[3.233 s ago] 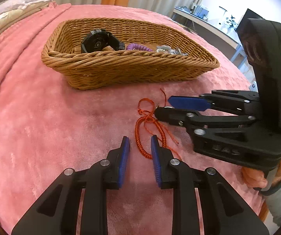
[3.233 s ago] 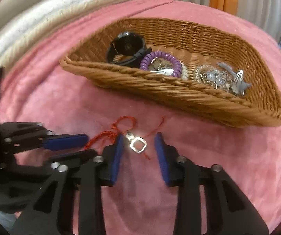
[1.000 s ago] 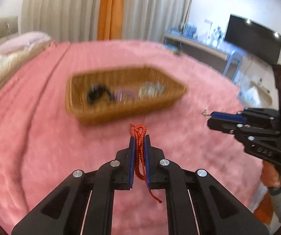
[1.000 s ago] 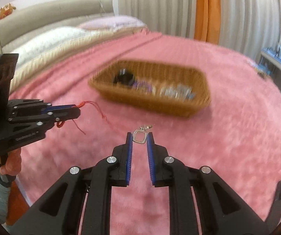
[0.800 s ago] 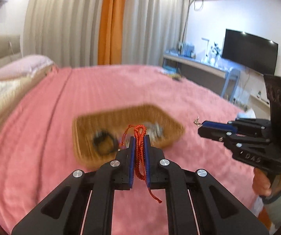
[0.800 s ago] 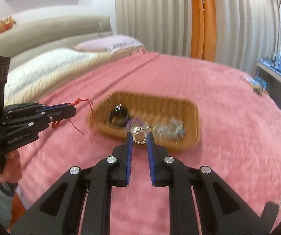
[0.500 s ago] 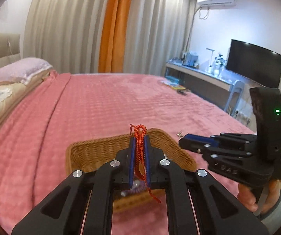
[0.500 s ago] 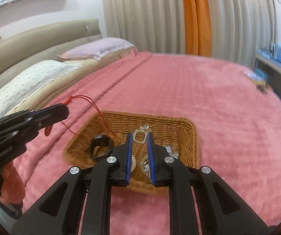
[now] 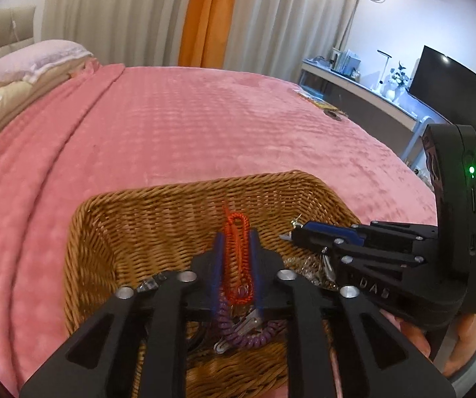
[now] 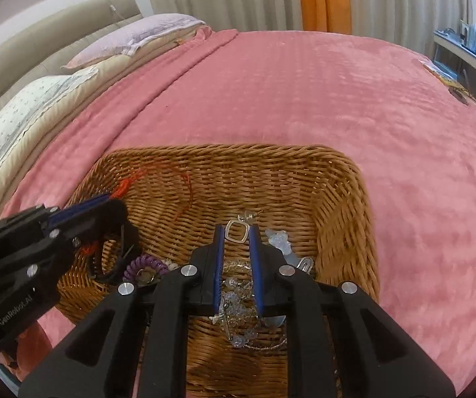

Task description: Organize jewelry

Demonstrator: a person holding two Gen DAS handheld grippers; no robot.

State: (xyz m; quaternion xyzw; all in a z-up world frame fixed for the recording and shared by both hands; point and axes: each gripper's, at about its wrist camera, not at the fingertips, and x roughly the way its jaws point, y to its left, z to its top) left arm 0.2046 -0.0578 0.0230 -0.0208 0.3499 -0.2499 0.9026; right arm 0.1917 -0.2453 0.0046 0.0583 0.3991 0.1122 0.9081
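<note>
My left gripper [image 9: 236,235] is shut on a red cord bracelet [image 9: 237,258] and holds it above the wicker basket [image 9: 158,205]. My right gripper [image 10: 237,229] is shut on a silver square earring [image 10: 238,231] and holds it over the same basket [image 10: 337,199]. The right gripper shows in the left wrist view [image 9: 296,233], over the basket's right side. The left gripper shows in the right wrist view [image 10: 113,200], with red cord trailing from it [image 10: 184,195]. Inside the basket lie a purple coil hair tie [image 10: 145,263], sparkly silver jewelry [image 10: 238,301] and a black watch [image 10: 113,265].
The basket sits on a pink blanket [image 9: 204,122] covering a bed. Pillows [image 10: 131,36] lie at the far left. A desk and a TV [image 9: 450,96] stand beyond the bed at the right. Small items [image 10: 456,93] lie on the blanket's far right edge.
Both grippers have come down closer over the basket, each still holding its piece. The basket now fills the lower part of both views.
</note>
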